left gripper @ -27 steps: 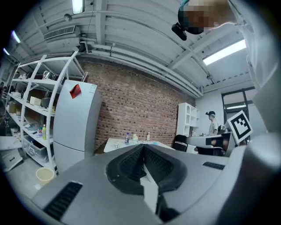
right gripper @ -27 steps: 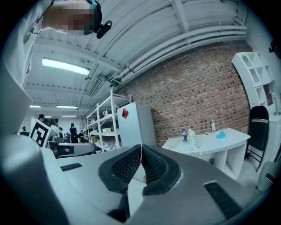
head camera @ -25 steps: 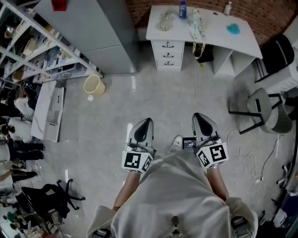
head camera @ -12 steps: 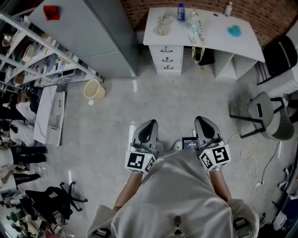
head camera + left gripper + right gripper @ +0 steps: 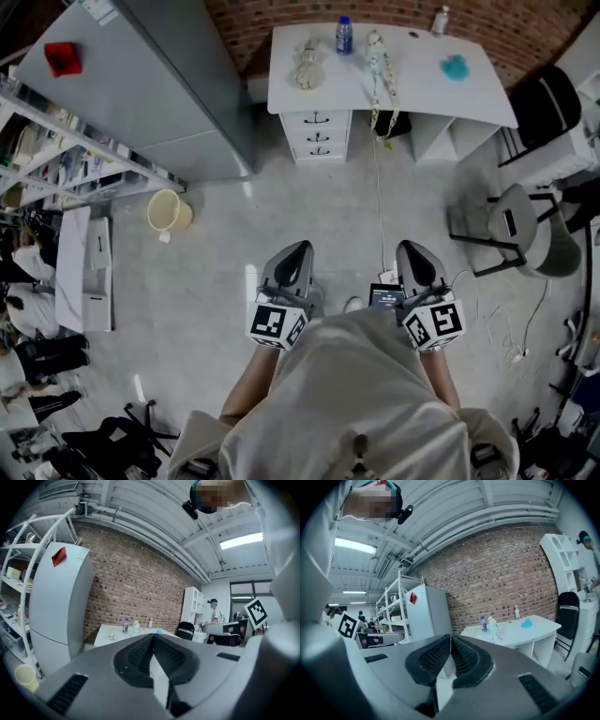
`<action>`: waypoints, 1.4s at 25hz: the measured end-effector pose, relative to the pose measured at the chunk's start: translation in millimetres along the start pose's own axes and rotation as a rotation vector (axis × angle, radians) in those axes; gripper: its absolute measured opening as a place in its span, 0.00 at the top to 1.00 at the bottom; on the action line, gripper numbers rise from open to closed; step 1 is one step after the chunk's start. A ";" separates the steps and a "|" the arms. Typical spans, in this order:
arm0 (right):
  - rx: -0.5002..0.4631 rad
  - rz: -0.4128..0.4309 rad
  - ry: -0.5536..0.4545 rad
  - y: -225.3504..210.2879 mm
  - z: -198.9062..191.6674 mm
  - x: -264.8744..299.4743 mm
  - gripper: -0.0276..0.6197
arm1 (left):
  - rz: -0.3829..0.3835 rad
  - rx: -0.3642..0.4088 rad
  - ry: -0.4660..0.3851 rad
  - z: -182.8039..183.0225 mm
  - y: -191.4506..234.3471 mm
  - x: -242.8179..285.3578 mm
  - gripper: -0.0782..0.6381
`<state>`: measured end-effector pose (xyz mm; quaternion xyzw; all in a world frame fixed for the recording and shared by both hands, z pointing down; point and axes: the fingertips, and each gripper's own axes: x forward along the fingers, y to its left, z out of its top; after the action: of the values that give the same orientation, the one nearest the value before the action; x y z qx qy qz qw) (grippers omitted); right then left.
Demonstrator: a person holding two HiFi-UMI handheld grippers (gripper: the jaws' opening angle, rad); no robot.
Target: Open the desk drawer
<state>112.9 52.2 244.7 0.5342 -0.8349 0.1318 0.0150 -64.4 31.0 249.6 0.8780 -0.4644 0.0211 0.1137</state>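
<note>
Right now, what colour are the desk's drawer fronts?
White drawer fronts with dark handles; the head view shows them best.

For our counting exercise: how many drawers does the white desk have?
3, stacked under the desk, left end: top drawer, middle drawer, bottom drawer. None looks hidden.

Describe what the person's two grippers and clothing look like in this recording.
The grey left gripper and the matching grey right gripper are smooth, rounded plastic shells that taper to a point. Inside the jaws sit black ribbed pads. Each gripper carries a white cube printed with black square markers at its rear. The person wears a loose pale top.
</note>
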 end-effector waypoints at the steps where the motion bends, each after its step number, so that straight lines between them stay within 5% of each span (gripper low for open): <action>1: -0.004 -0.015 -0.002 -0.5 3.4 10.4 0.91 | -0.019 0.006 0.000 3.9 10.0 9.6 0.88; 10: -0.056 -0.096 -0.025 9.5 32.2 99.0 0.91 | -0.119 0.017 -0.006 33.1 97.0 55.3 0.88; 20: -0.069 -0.118 0.009 -6.7 36.2 152.7 0.91 | -0.107 -0.003 0.030 31.5 154.6 95.6 0.88; 35: -0.120 0.014 0.094 -164.5 33.7 251.6 0.91 | 0.032 0.036 0.104 21.0 159.7 227.2 0.88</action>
<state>156.3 -244.0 287.5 0.5198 -0.8433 0.1066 0.0850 -67.8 -244.5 290.3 0.8702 -0.4713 0.0769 0.1216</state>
